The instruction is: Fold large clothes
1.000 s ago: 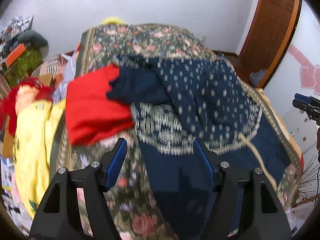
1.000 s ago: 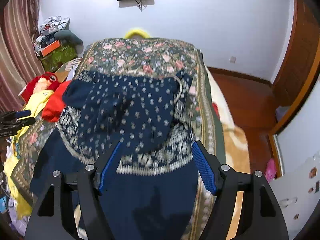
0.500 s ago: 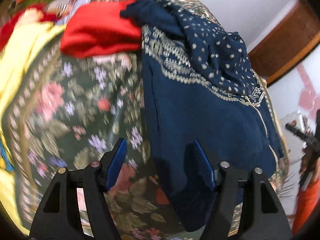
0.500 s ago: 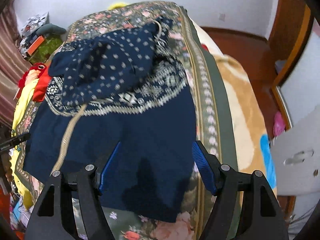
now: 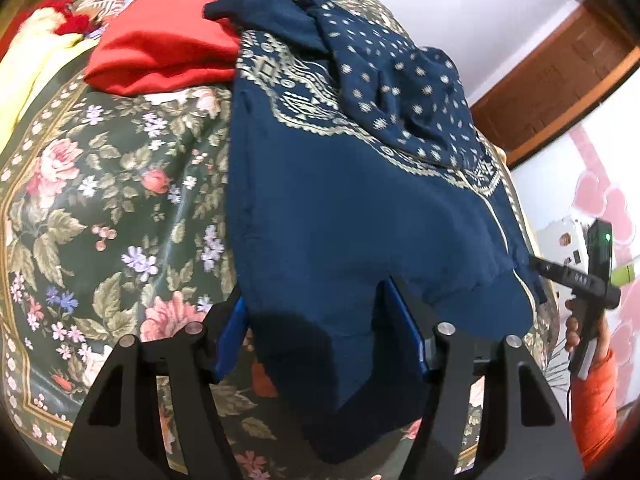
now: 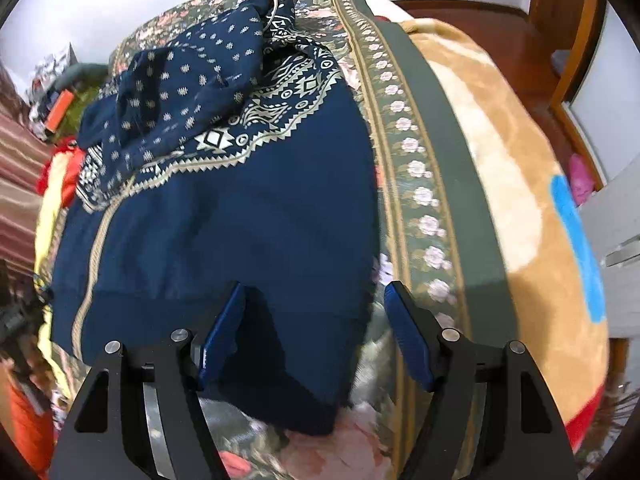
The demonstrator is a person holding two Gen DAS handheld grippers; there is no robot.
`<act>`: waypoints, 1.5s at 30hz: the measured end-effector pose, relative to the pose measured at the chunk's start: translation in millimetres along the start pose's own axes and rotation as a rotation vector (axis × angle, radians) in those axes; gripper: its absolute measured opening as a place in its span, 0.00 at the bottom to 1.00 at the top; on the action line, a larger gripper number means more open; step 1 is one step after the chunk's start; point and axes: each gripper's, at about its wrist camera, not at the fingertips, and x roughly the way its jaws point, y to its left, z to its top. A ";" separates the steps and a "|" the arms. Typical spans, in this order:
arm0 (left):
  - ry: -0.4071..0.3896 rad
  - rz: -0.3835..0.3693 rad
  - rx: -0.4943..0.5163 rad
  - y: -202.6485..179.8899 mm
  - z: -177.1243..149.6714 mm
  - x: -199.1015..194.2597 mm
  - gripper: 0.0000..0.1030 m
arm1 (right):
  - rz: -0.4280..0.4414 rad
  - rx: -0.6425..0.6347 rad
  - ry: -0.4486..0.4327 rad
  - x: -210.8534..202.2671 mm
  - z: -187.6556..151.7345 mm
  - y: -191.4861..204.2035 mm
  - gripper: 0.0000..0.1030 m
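The navy garment (image 5: 340,208) lies spread on the floral bedspread (image 5: 100,184). Left gripper (image 5: 320,328) has narrowed slightly and right gripper (image 6: 316,332) stands wide; each straddles a near hem corner, pads not pressing.

Your left tongs (image 5: 320,332) are open over the near corner of the dark blue dress (image 5: 340,208), and the jaws have just closed a little with cloth between them. The dress lies on the flowered bedcover (image 5: 100,184). A red garment (image 5: 160,44) touches its far edge.
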 end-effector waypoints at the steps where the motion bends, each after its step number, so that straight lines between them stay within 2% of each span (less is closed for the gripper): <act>1: -0.004 0.001 0.004 -1.3 -0.2 1.2 0.62 | 0.008 0.006 0.006 3.2 1.5 -0.2 0.67; 2: -0.005 0.002 0.003 -1.8 -0.1 2.1 0.62 | 0.005 0.011 0.005 5.4 2.0 -0.2 0.66; 6: -0.002 -0.023 -0.026 2.5 1.2 4.2 0.60 | -0.023 0.062 -0.006 10.4 4.6 -3.7 0.43; 9: -0.001 -0.041 -0.033 3.3 2.8 3.7 0.54 | -0.003 0.081 0.007 14.9 5.1 -6.6 0.22; 12: -0.009 -0.037 -0.019 1.0 3.3 2.1 0.46 | 0.040 0.113 0.015 15.9 4.5 -9.8 0.12; 17: -0.028 -0.015 0.019 -3.6 8.3 0.6 0.20 | 0.086 0.102 0.000 11.3 8.5 0.6 0.09; 20: -0.039 -0.014 0.026 -4.4 14.2 -3.8 0.14 | 0.122 0.069 -0.040 -0.6 15.3 12.2 0.09; 26: -0.093 -0.047 0.046 -12.1 38.5 -22.1 0.11 | 0.156 -0.007 -0.125 -26.9 44.8 41.2 0.08; 31: -0.192 -0.079 0.091 -24.7 78.2 -47.6 0.10 | 0.153 -0.054 -0.193 -40.7 79.0 62.2 0.07; 36: -0.258 -0.085 0.104 -32.5 124.9 -62.1 0.10 | 0.134 -0.095 -0.258 -52.4 124.5 77.7 0.07; 40: -0.282 -0.110 0.091 -34.1 170.2 -66.0 0.10 | 0.128 -0.051 -0.348 -62.5 165.5 79.3 0.07; 42: -0.291 -0.125 0.070 -33.2 189.4 -66.5 0.10 | 0.131 -0.025 -0.370 -64.0 181.4 76.5 0.07; 45: -0.312 -0.105 0.037 -28.1 222.7 -62.9 0.10 | 0.118 0.023 -0.389 -58.2 209.2 72.4 0.07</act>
